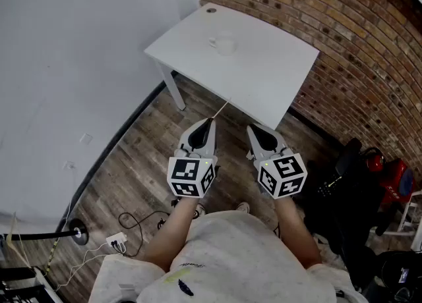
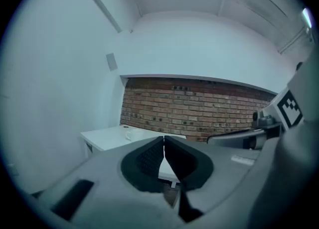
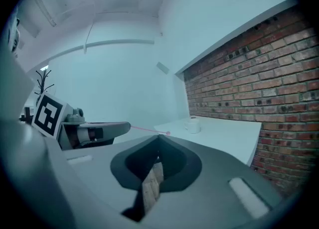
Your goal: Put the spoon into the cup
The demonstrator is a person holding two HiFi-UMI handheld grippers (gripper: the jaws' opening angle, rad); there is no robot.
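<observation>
A white cup point(image 1: 224, 43) stands near the middle of a white table point(image 1: 264, 78); it also shows in the left gripper view point(image 2: 130, 136) and the right gripper view point(image 3: 193, 124). My left gripper point(image 1: 210, 122) hovers over the wooden floor, short of the table's near edge, shut on a thin pinkish spoon point(image 1: 221, 109). The spoon point(image 3: 149, 130) sticks out forward toward the table. In its own view the left gripper point(image 2: 163, 146) has its jaws pressed together. My right gripper point(image 1: 254, 130) is level beside it, and its own view shows this gripper point(image 3: 158, 149) shut on nothing.
A brick wall point(image 1: 343, 38) runs behind and right of the table, and a white wall point(image 1: 72, 51) is on the left. A small dark spot point(image 1: 211, 10) marks the table's far corner. Cables and a power strip point(image 1: 117, 241) lie on the floor. Dark bags and red gear point(image 1: 389, 176) are at the right.
</observation>
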